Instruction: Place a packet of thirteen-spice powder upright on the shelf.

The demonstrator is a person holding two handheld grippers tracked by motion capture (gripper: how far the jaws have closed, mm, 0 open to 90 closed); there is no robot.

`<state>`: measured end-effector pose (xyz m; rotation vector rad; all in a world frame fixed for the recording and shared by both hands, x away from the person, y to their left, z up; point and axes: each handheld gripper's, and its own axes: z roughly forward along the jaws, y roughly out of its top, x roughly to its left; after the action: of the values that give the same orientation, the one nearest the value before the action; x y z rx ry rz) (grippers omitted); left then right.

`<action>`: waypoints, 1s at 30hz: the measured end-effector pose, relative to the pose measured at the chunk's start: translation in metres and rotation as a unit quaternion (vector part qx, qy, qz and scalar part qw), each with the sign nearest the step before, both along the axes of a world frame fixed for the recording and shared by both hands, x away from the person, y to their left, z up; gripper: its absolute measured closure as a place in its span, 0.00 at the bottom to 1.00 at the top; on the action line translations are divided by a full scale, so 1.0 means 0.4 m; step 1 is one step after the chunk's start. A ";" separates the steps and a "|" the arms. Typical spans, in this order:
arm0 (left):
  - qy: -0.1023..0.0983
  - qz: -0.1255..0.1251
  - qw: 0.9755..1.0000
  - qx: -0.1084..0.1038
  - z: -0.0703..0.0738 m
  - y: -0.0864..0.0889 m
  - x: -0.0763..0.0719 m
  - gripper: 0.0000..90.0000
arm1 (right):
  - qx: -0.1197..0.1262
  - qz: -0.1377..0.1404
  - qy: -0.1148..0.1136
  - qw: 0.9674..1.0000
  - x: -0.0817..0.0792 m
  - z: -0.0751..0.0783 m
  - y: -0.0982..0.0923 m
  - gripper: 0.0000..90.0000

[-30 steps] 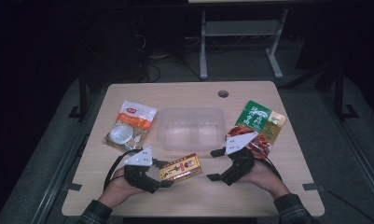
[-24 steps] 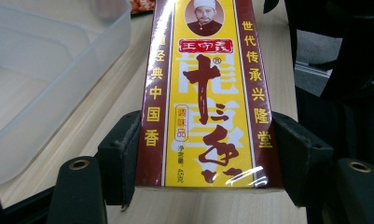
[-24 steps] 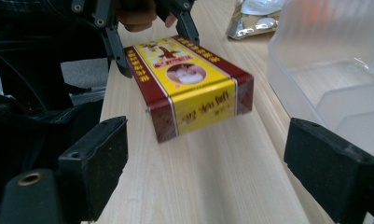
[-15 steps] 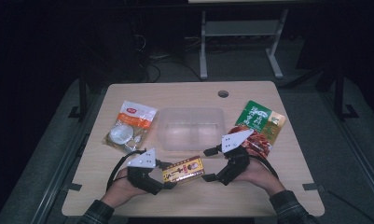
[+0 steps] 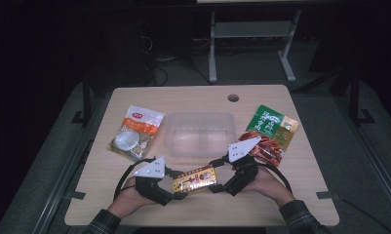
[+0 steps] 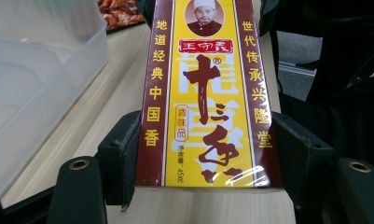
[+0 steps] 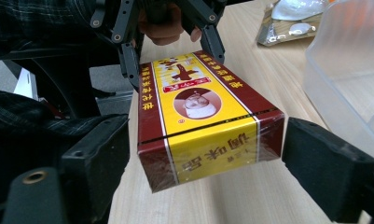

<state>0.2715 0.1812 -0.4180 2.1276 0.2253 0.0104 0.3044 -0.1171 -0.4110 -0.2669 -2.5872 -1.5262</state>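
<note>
Seasoning box (image 5: 195, 179) clamped by left gripper (image 5: 176, 187); right gripper (image 5: 216, 181) jaws apart, flanking far end.

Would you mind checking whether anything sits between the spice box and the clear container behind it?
Nothing visible does. The spice box, gripped by the left gripper, has bare table between it and the clear container; the snack packets lie off to either side.

Spice box (image 6: 205, 93): "王守义", "十三香", "调味品", "45克", side "地道经典中国香".
</note>
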 end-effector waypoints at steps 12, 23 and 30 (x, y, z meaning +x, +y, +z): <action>0.015 -0.014 1.000 -0.003 -0.017 -0.008 0.007 0.35 | -0.001 0.010 -0.003 1.000 -0.009 0.005 -0.005 0.29; 0.036 -0.019 0.999 0.019 -0.039 -0.033 0.004 0.35 | 0.026 0.000 -0.029 0.999 -0.025 0.043 0.016 0.31; 0.042 -0.022 0.998 0.028 -0.051 -0.051 0.008 0.35 | 0.044 -0.005 -0.039 0.998 -0.027 0.064 0.046 0.31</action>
<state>0.2746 0.1607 -0.4382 2.1909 0.2292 -0.0988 0.2936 -0.0987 -0.3854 -0.2165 -2.5708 -1.6813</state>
